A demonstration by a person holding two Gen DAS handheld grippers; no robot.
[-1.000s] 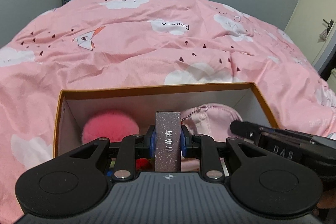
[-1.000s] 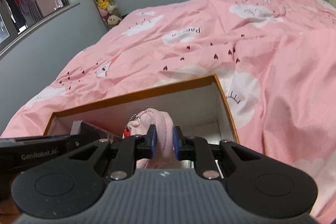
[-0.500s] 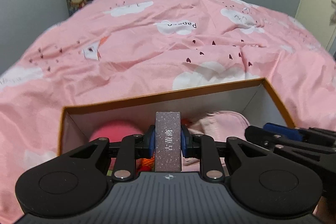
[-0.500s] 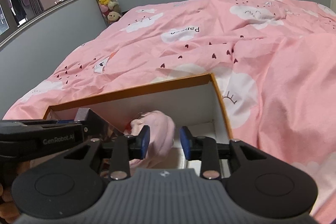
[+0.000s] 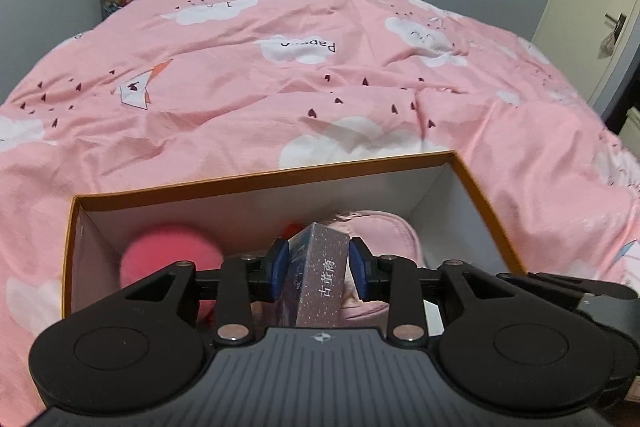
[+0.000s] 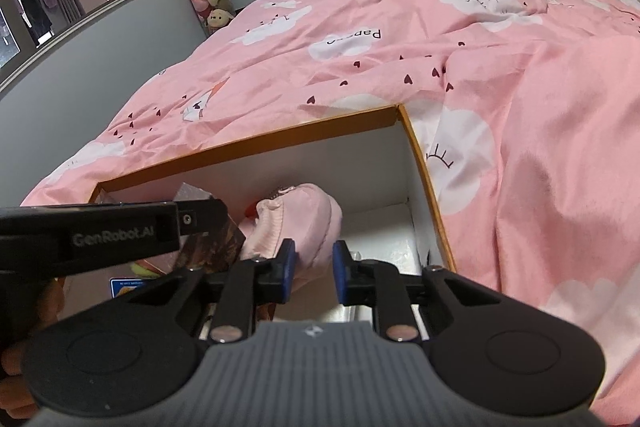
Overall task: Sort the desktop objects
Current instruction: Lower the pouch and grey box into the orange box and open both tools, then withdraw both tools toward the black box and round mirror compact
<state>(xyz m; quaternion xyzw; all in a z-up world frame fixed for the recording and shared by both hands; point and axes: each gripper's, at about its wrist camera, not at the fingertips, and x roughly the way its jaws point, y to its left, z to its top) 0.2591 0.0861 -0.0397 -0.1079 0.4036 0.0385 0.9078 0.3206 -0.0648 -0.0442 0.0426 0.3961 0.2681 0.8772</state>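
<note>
Bed [image 5: 248,75]: pink cloud-print quilt carrying the orange-rimmed box [image 5: 280,174].
Left tool [image 5: 319,265]: jaws opening, tilted speckled carton [image 5: 320,275] loose between them, over the box.
Right tool [image 6: 314,267]: jaws closing, pads clear of the pink pouch [image 6: 300,223] in the box.
Pompom [image 5: 168,255]: box's left end.

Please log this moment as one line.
left gripper: opening, speckled purple carton between | right gripper: closing, empty | soft pink pouch in orange-rimmed box
</note>
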